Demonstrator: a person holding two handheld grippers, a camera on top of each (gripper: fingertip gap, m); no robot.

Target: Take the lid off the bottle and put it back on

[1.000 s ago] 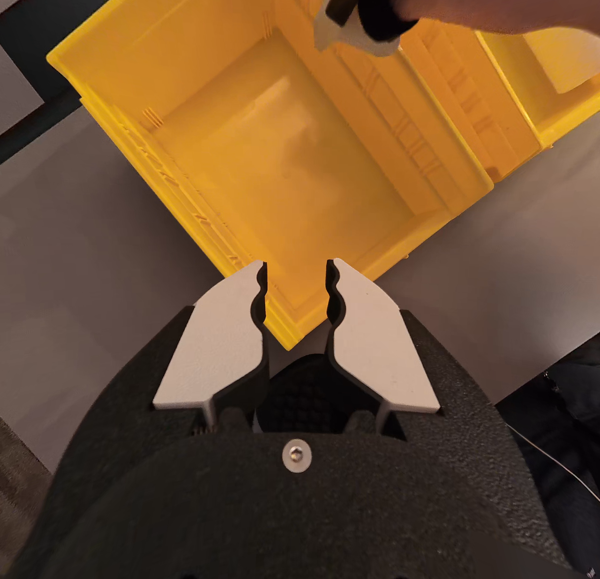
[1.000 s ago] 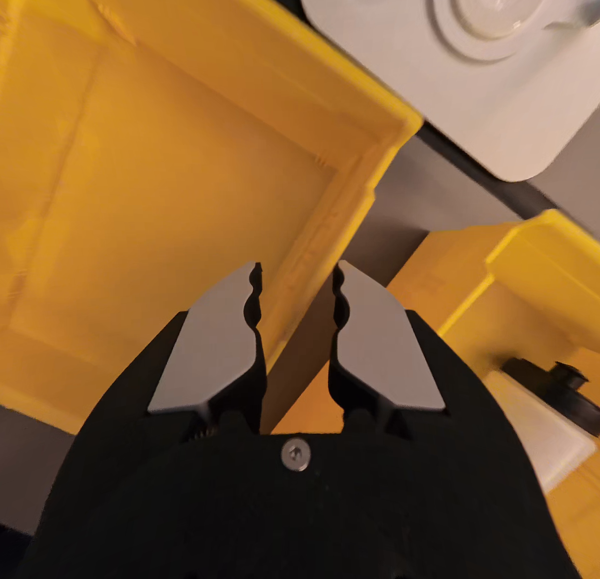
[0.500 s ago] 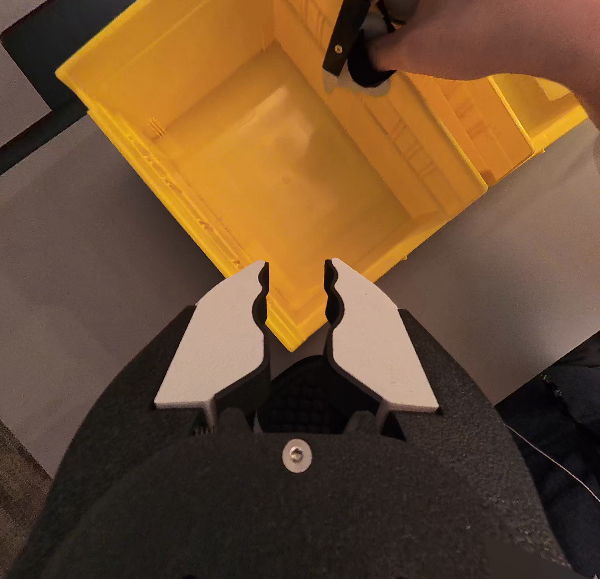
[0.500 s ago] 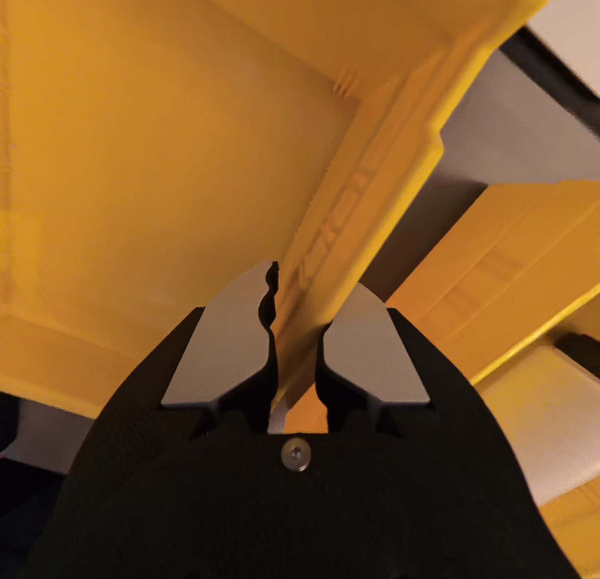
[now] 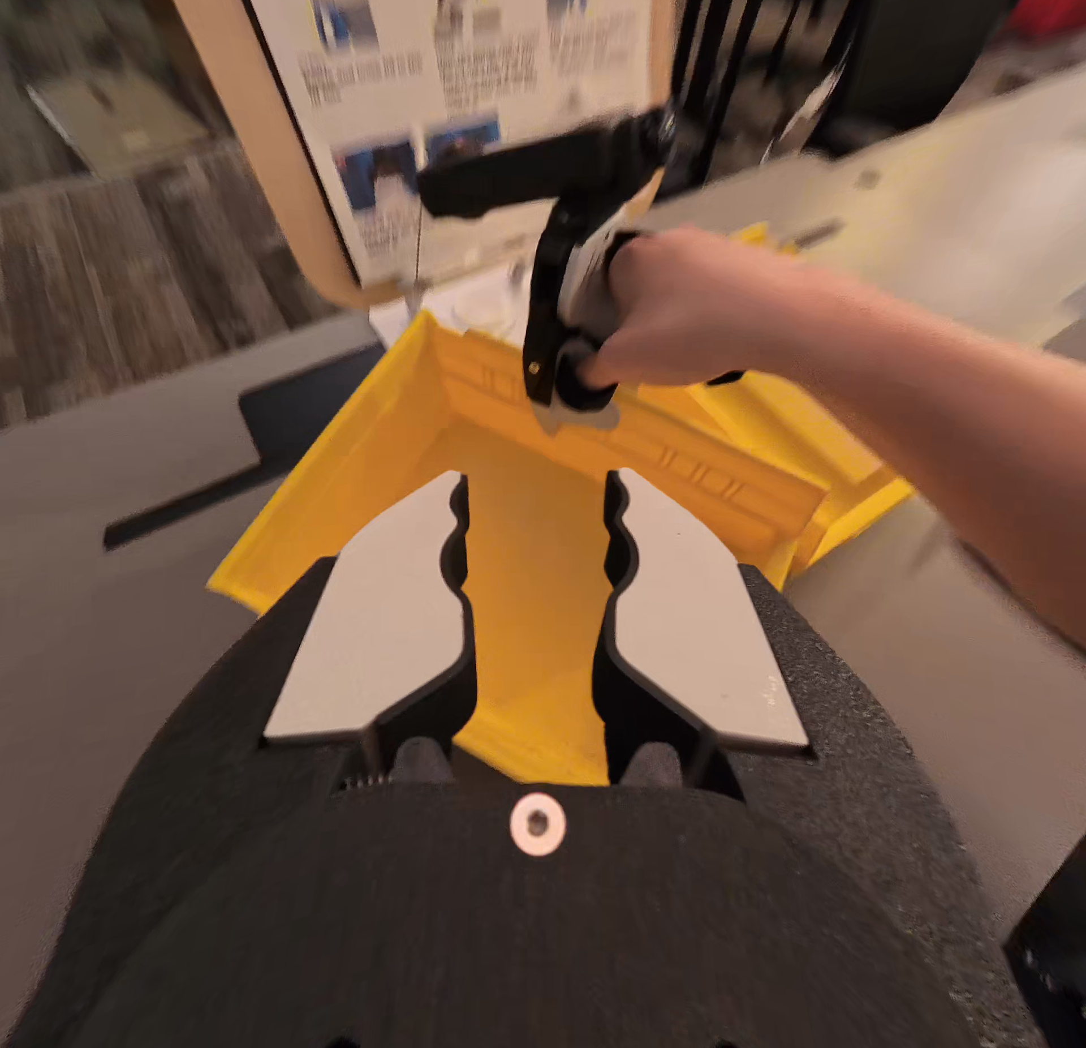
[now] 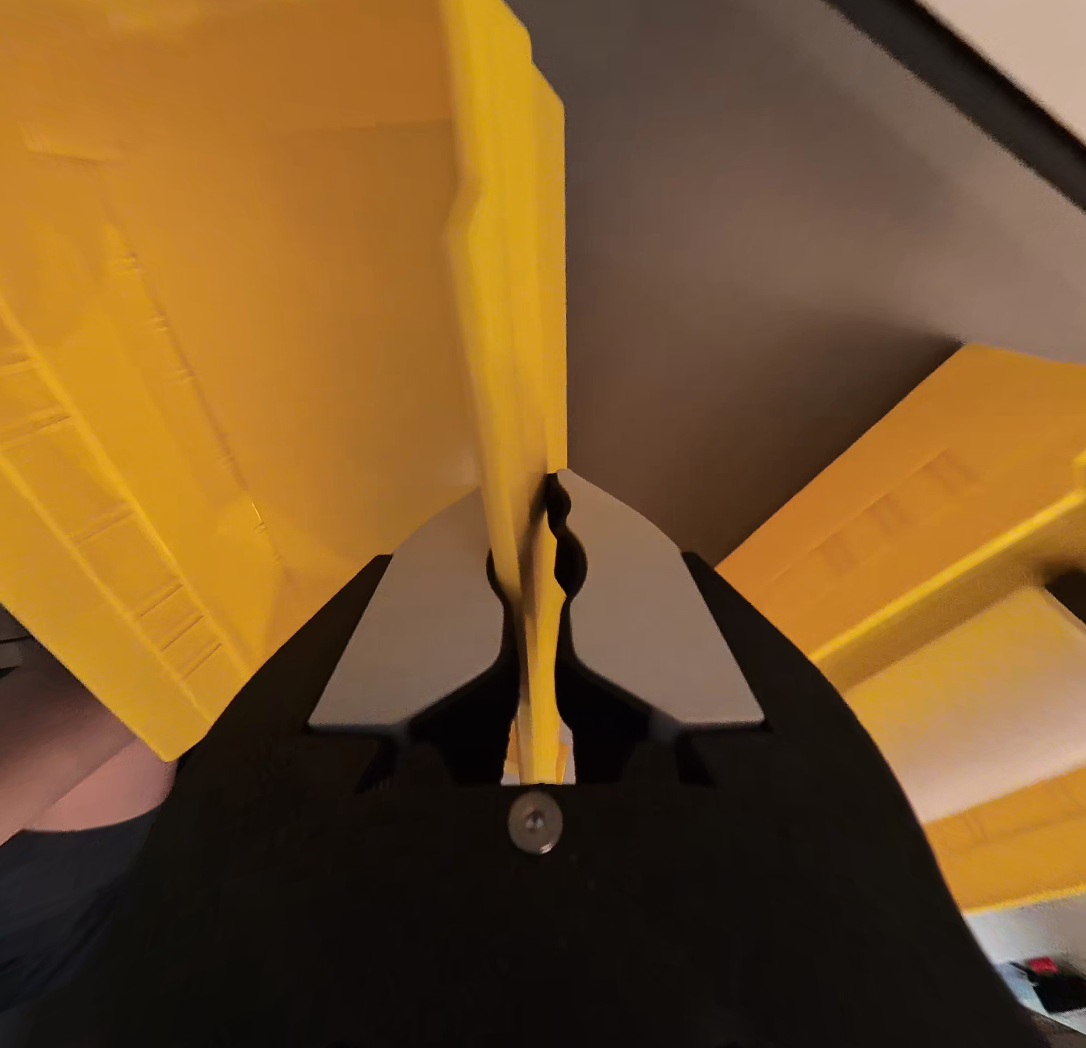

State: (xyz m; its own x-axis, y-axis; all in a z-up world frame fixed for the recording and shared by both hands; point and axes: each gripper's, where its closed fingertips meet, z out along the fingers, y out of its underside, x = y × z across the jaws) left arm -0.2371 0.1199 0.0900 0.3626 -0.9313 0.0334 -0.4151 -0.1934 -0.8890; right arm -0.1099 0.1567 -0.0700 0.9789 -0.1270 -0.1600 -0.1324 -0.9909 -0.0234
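Two yellow bins share the grey table, and no bottle or lid can be made out clearly in either view; a dark patch at 3 o'clock in the right wrist view, inside the second bin, may be part of it, but this cannot be told. At left, the left tool hovers with its jaws apart and nothing between them, aimed from 6 o'clock over the near corner of the empty bin toward its floor. At 12 o'clock in that view the right tool points steeply downward onto the far wall of the same bin, carried by a hand whose forearm enters from 3 o'clock, wrist roughly level. At right, the right wrist view shows the right tool clamped on the rim of the empty bin's wall, the wall running from 6 to 12 o'clock between the fingers. The step in hand appears to be moving this bin, probably to clear access to the second bin. Done well, the grip should stay deep on the rim, the pull go along the table without tilting the bin, and the left tool stay clear of the bin's path. Motion blur limits finer detail.
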